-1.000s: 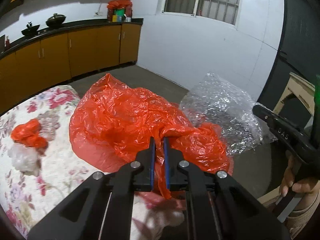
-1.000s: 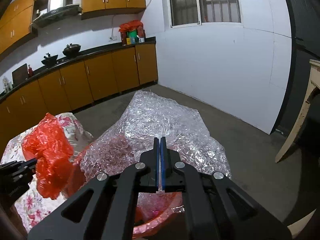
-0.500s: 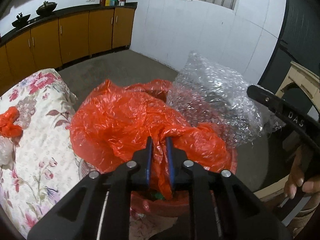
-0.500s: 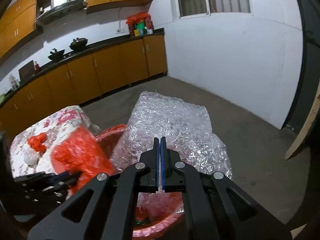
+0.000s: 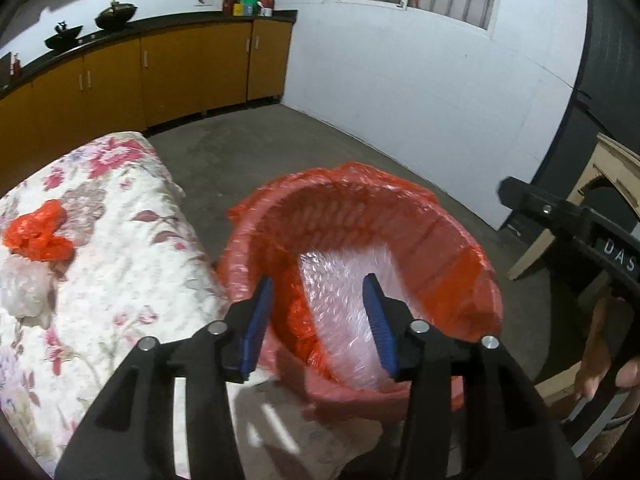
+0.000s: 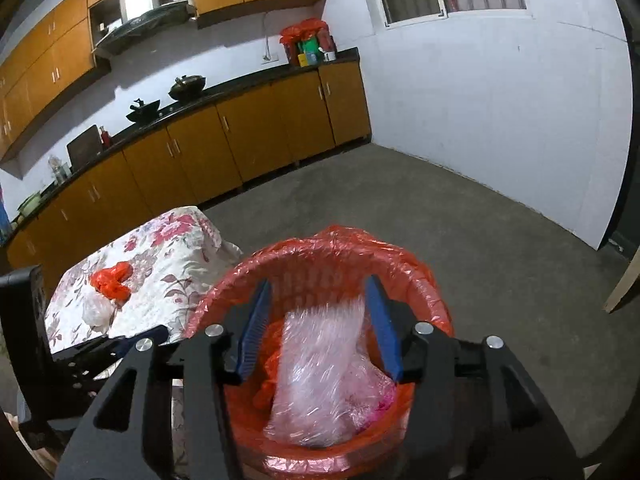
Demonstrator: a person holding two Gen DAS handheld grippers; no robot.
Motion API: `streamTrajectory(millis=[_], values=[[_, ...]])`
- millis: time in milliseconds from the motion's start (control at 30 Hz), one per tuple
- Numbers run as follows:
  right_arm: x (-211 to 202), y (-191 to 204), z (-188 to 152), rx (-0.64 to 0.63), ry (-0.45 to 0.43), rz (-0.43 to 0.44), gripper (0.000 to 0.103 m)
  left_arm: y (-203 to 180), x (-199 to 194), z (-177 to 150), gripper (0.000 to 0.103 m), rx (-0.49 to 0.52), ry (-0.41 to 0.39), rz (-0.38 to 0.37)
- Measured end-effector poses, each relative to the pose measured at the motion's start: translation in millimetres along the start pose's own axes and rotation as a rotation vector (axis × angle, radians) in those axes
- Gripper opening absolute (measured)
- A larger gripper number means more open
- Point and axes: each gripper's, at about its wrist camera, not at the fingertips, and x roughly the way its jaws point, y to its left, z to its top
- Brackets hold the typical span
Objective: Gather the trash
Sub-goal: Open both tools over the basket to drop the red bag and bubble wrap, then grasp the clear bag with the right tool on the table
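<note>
While both grippers hover with fingers spread wide and empty, the left gripper point(image 5: 318, 320) and right gripper point(image 6: 320, 320) frame the red-lined round bin point(image 6: 416, 276). Clear bubble wrap point(image 6: 320, 368) lies inside it at lower centre.

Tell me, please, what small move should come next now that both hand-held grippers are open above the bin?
Probably swing the left hand-held gripper toward the crumpled red bag on the floral cloth. The bubble wrap already lies in the red-lined bin, both grippers are empty, and that bag and a clear wad remain out.
</note>
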Motion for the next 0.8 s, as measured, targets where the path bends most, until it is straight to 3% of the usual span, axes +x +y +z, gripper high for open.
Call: streamTrajectory(millis=[167,400,567,800], values=[[-0.9,5.6,-1.2,-0.010,0.007,0.005,0.050,18.7,-20.2,-5.0,0.059,-0.020,-0.029,0.064],[7.5,34.8,-8.9,-0.045,0.041,0.061,0.050,60.0,-51.5,-23.3,0.063,-0.056,-0.052,0.186],[18.2,78.5,-12.8,-0.113,0.077,0.154,0.050,98.4,-81.6,-37.6,0.066,-0.100,-0.086,0.292],[40.2,173.4,-19.4,-0.219,0.131,0.347,0.050,160.7,-127.4,-59.9,0.070,-0.220,-0.139,0.446]])
